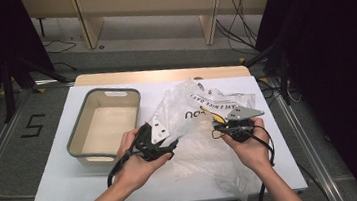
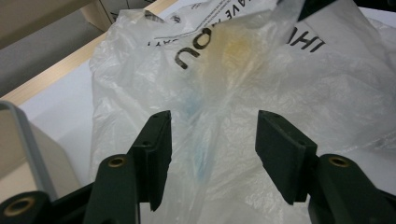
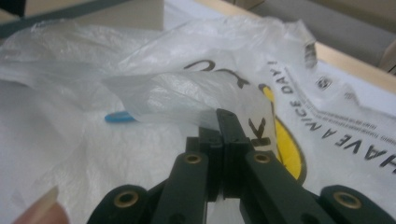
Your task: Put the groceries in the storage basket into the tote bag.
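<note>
Grey floor (image 1: 30,146), wooden bench (image 1: 146,6) behind.

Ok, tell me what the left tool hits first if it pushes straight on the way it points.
Most likely the plastic bag. The left tool has open jaws, with crinkled film right ahead between them. A faint blue thing shows through the film, but how deep it lies is unclear.

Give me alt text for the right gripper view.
The right gripper has its black jaws shut on a fold of a thin white plastic bag printed with "HAVE A NICE DAY". A small blue object shows through the film.
</note>
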The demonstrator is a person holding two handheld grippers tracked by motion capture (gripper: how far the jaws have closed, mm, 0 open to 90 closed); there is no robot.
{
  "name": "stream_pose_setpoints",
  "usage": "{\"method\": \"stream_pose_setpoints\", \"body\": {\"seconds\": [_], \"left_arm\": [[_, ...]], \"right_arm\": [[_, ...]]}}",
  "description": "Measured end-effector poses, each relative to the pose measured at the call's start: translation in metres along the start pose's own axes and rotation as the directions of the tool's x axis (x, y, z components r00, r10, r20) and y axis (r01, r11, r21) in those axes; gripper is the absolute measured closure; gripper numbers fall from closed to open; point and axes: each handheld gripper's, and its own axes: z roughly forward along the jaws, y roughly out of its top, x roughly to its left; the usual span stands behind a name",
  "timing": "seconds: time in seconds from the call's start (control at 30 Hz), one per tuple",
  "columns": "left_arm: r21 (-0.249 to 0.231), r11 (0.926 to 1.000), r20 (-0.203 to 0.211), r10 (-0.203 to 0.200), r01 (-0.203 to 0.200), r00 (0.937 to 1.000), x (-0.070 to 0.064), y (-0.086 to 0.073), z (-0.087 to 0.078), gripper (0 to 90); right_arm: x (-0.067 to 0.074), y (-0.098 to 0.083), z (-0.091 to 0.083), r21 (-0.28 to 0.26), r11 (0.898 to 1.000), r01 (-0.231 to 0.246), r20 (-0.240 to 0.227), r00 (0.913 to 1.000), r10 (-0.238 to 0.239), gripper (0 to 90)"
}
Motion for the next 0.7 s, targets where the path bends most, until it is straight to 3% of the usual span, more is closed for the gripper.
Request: {"method": "stream_pose_setpoints", "body": {"seconds": [0.23,0.5,0.7], "left_arm": [[-0.014,0.9989,-0.012,-0.045,0.045,0.9989,0.01,-0.008,-0.006,45.1],[0.051,0.9967,-0.022,-0.062,0.063,0.9978,0.02,-0.024,0.004,45.7],[0.098,0.9929,-0.017,-0.065,0.067,0.9977,0.023,-0.034,0.016,46.2]], "right_arm": [[0.004,-0.015,0.012,0.089,0.996,0.027,-0.067,0.9975,-0.021,89.3],[0.007,-0.031,0.028,0.222,0.973,0.064,-0.16,0.9868,-0.029,83.5],[0.011,-0.041,0.039,0.281,0.957,0.066,-0.214,0.9767,-0.005,73.7]]}}
